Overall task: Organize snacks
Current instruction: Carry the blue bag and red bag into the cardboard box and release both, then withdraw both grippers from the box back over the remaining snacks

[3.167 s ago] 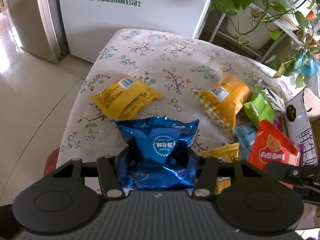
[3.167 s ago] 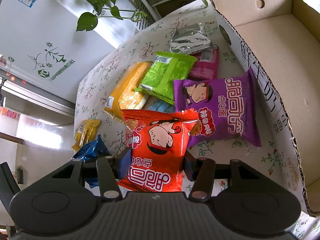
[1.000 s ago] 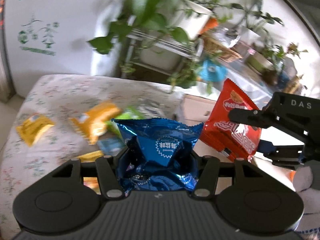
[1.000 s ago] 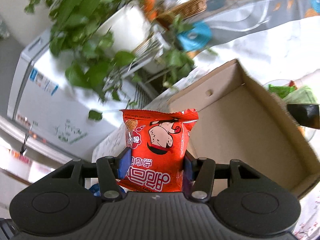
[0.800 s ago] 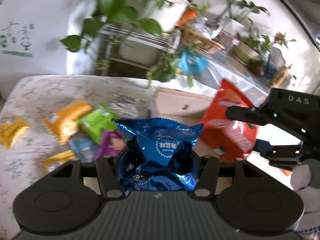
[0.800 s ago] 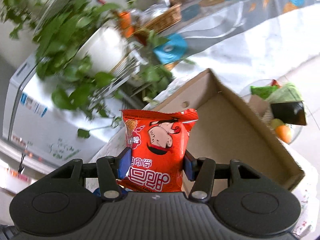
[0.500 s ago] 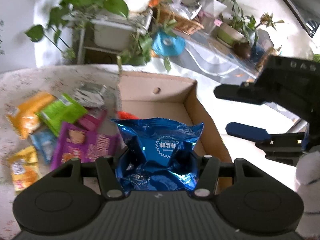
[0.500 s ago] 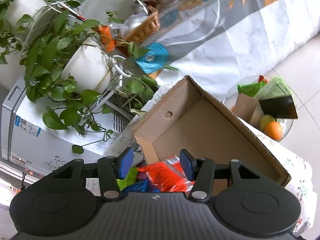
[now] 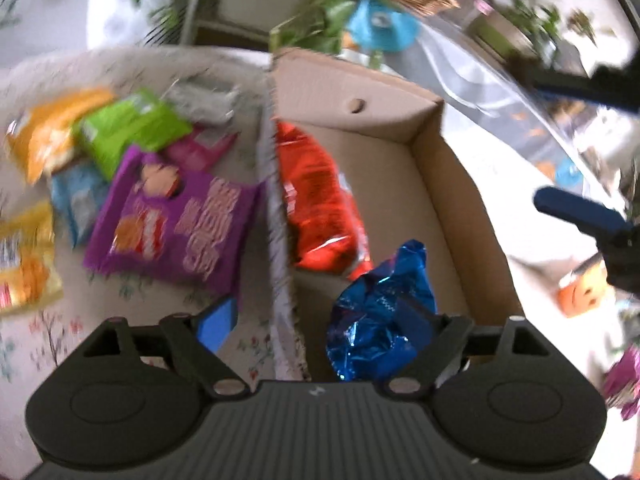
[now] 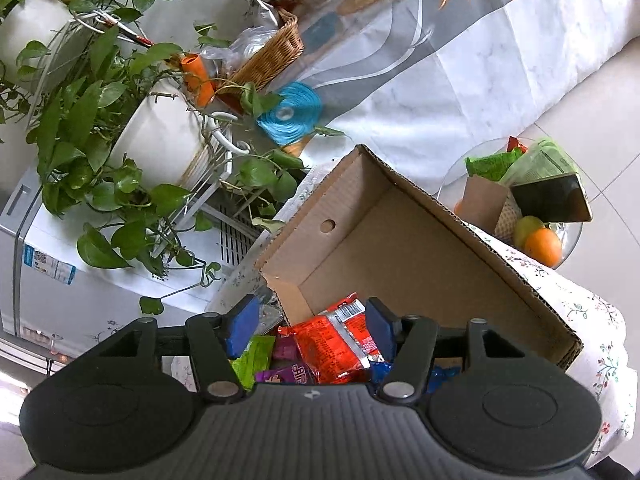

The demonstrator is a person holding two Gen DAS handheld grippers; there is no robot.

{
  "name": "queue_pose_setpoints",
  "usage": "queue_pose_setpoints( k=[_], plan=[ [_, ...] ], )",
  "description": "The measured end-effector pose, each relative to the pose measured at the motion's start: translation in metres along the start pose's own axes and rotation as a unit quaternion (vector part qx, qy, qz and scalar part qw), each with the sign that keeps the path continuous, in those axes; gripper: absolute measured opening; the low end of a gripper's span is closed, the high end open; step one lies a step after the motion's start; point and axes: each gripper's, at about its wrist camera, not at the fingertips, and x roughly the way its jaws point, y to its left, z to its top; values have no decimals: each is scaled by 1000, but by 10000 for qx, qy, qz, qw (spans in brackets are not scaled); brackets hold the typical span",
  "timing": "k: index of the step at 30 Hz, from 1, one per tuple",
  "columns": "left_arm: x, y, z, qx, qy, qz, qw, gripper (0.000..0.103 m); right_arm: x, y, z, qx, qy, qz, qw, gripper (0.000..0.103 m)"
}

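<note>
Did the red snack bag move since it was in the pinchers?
Yes. The red snack bag dropped out of the right gripper and now lies inside the cardboard box.

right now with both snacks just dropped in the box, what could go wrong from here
1. The blue foil packet lies against the right finger of the left gripper, whose jaws are opening; pulling back could drag it out of the cardboard box.
2. That gripper straddles the box's near wall, so a sideways move might knock or shift the box.
3. The box sits near the table edge, and a shove may tip it off.
</note>
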Motion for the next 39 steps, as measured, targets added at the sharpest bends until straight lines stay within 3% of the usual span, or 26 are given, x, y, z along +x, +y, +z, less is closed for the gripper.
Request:
queue_pose_setpoints(
  k=[4, 7, 13, 25, 32, 39],
  plan=[
    [-6, 15, -8, -267, -81, 363, 9990, 88, 2, 0, -1, -22, 18, -28, 10000, 66],
    [-9, 24, -14, -502, -92, 283, 9983, 88, 2, 2, -2, -81, 41, -24, 10000, 68],
    [-18, 19, -26, -325, -195, 371, 9986, 88, 9, 11, -8, -364, 176, 13, 9992, 72],
    [-59, 47, -7, 22, -314, 14, 9995, 92, 28, 41, -28, -1127, 666, 658, 9892, 73],
    [-71, 96, 6, 307, -185, 483, 9982, 92, 52, 57, -49, -1132, 1196, 906, 9822, 73],
    [-78, 138, 20, 295, -161, 789, 9963, 92, 83, 76, -68, -1312, 1359, 502, 9807, 81]
  ],
)
